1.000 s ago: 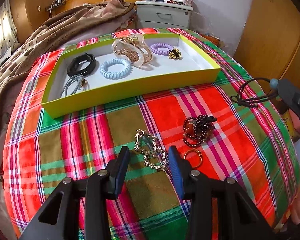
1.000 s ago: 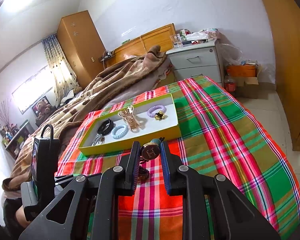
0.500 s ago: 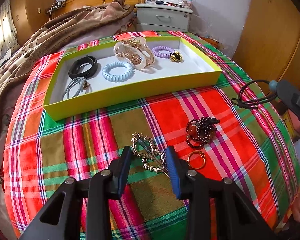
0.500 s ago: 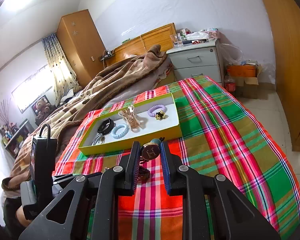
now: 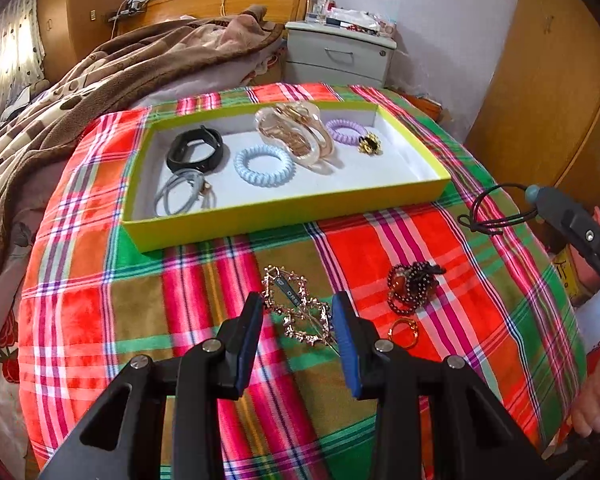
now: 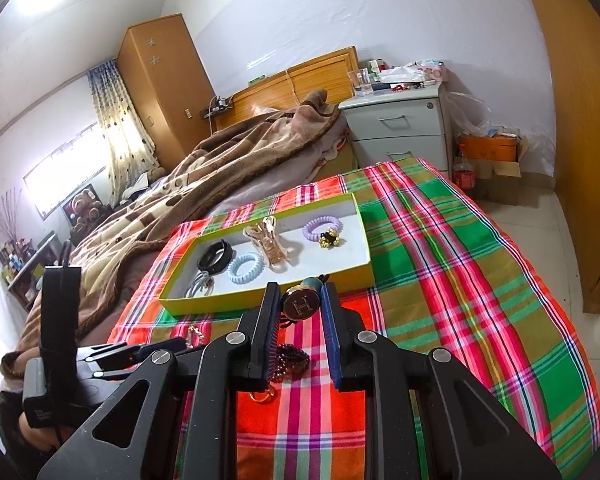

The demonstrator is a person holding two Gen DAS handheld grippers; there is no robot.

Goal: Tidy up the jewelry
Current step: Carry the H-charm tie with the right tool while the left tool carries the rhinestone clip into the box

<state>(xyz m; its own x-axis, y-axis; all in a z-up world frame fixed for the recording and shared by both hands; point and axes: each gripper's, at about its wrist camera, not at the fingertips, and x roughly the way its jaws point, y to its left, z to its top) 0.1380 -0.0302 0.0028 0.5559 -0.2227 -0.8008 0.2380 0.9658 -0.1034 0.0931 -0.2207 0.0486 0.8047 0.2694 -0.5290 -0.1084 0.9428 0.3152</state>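
Observation:
My left gripper point(image 5: 296, 312) is shut on a gold chain ornament point(image 5: 296, 308), which sits between its pads just above the plaid cloth. To its right on the cloth lie a dark red bead bracelet point(image 5: 410, 288) and a gold ring point(image 5: 403, 333). My right gripper point(image 6: 300, 300) is shut on a black hair tie with a round "H" charm point(image 6: 301, 305); its loop point(image 5: 488, 208) and teal bead hang at the right edge of the left wrist view. Behind them the yellow-green tray point(image 5: 284, 220) holds a black band, a grey tie, a blue coil tie, a clear claw clip and a purple coil tie.
The plaid-covered table point(image 5: 100, 320) drops away at its rounded edges. A brown blanket point(image 5: 80, 92) on the bed lies to the left, and a grey nightstand point(image 6: 400, 132) stands behind. A wooden wardrobe point(image 5: 548, 100) is on the right. A person's hand point(image 5: 596, 400) shows at the lower right.
The left gripper's jaws narrowed onto the gold chain ornament, which then stayed between them while the tray and bracelet shifted in view. The right gripper and its hair tie kept still.

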